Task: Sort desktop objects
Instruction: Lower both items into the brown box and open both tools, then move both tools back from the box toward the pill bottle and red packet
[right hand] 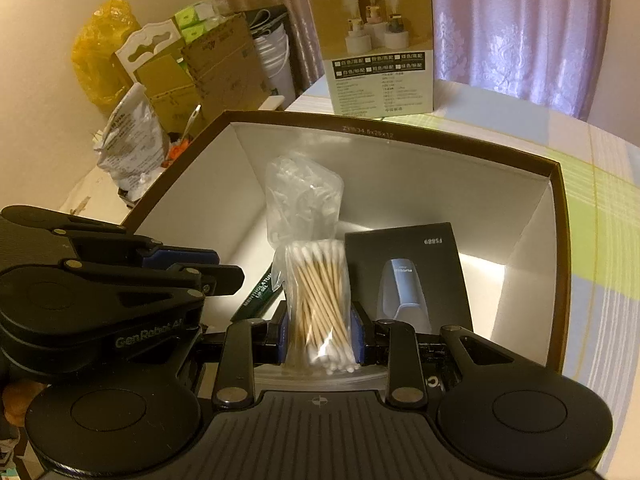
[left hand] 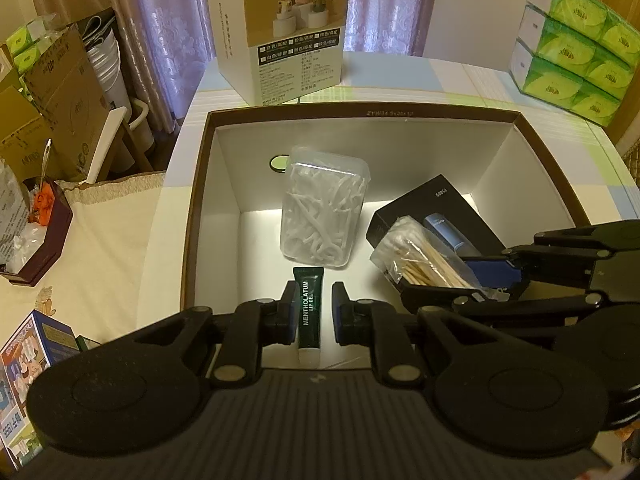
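The lip gel tube (left hand: 309, 312) lies on the floor of the brown-rimmed box (left hand: 360, 113), at six o'clock in the left wrist view. It sits between the left gripper (left hand: 311, 312)'s fingers, which stand slightly apart from it, so it looks just dropped. A clear tub of floss picks (left hand: 322, 208) is at twelve o'clock from the tube and a black carton (left hand: 444, 208) at two o'clock.

In the right wrist view, the right gripper (right hand: 319, 336) pinches a bag of cotton swabs (right hand: 320, 300) low inside the box, with the carton at one o'clock. The step appears to be placing; next, these fingers need to widen and lift clear.
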